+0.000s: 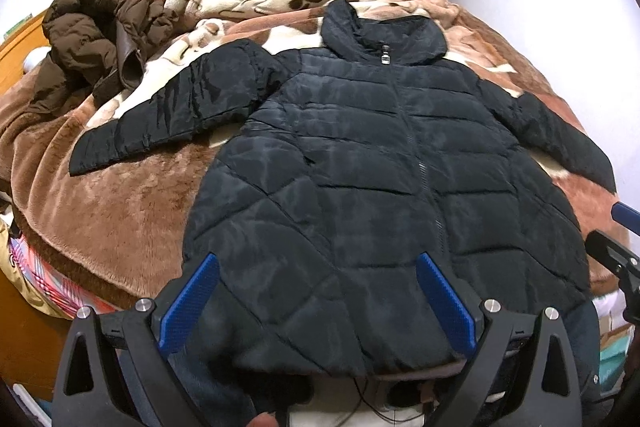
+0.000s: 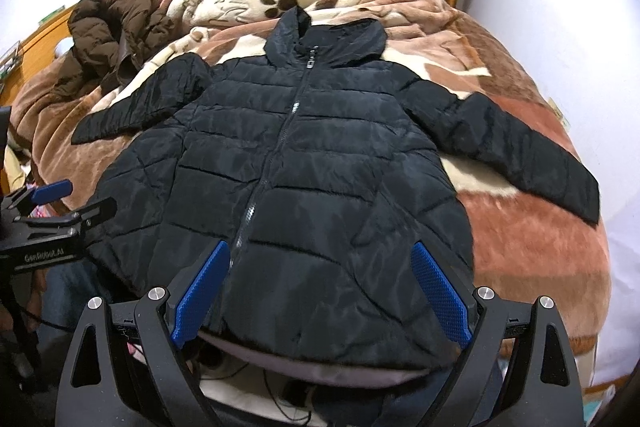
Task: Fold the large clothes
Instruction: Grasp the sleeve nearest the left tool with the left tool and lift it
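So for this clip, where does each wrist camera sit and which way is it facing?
Left wrist: behind the open left gripper at the hem, facing up the black jacket; the right gripper shows at the right edge.
Right wrist: behind the open right gripper, same direction; the left gripper shows at the left edge.
Shared: jacket, brown coat, blanket.

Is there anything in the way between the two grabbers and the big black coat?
Nothing visible is. The left gripper and right gripper are both open right above the hem of the black puffer jacket, which lies spread flat on the blanket. The brown coat sits off at the far left.
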`<act>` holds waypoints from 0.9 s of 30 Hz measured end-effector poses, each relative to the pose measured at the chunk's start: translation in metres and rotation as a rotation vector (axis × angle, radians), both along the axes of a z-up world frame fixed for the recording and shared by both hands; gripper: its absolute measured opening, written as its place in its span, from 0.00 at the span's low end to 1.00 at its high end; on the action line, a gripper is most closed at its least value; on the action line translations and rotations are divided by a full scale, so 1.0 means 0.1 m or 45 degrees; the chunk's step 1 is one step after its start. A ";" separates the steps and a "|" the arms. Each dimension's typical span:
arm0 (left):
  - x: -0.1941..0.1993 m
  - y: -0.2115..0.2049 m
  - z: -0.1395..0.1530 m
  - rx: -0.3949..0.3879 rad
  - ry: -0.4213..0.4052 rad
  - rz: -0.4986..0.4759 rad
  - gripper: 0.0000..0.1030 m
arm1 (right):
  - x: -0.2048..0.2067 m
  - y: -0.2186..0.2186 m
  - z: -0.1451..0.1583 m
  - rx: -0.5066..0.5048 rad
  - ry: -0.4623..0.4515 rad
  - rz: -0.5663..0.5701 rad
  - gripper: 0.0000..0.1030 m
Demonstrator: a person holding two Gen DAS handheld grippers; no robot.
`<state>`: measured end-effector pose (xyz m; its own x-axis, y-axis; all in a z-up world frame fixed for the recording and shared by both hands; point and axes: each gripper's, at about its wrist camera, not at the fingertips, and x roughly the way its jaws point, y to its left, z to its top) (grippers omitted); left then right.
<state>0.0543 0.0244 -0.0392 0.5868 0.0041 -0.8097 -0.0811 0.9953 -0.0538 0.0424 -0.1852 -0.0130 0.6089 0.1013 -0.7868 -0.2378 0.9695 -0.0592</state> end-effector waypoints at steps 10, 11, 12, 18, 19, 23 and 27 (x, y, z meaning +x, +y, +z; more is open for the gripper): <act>0.66 0.85 -0.27 -0.022 0.020 0.216 0.97 | 0.77 0.29 -0.24 0.018 0.051 0.066 0.89; 0.72 0.96 -0.30 -0.032 0.020 0.235 0.97 | 0.85 0.31 -0.27 0.025 0.059 0.067 0.88; 0.78 1.06 -0.32 -0.038 0.016 0.254 0.96 | 0.92 0.33 -0.31 0.027 0.062 0.071 0.88; 1.11 1.72 -0.53 -0.047 0.010 0.449 0.91 | 1.31 0.44 -0.45 -0.010 0.072 0.072 0.85; 1.15 1.86 -0.57 -0.053 0.007 0.499 0.91 | 1.39 0.44 -0.48 -0.009 0.083 0.063 0.85; 1.32 2.33 -0.78 -0.140 0.002 0.613 0.89 | 1.61 0.44 -0.62 0.003 0.136 0.066 0.86; 1.43 2.60 -0.99 -0.129 -0.001 0.676 0.89 | 1.77 0.42 -0.73 0.023 0.164 0.066 0.86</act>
<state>0.1977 0.2845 -0.1380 0.5257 0.2218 -0.8212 -0.5715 0.8071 -0.1479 0.2195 -0.1428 -0.0864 0.4962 0.1453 -0.8559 -0.2923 0.9563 -0.0072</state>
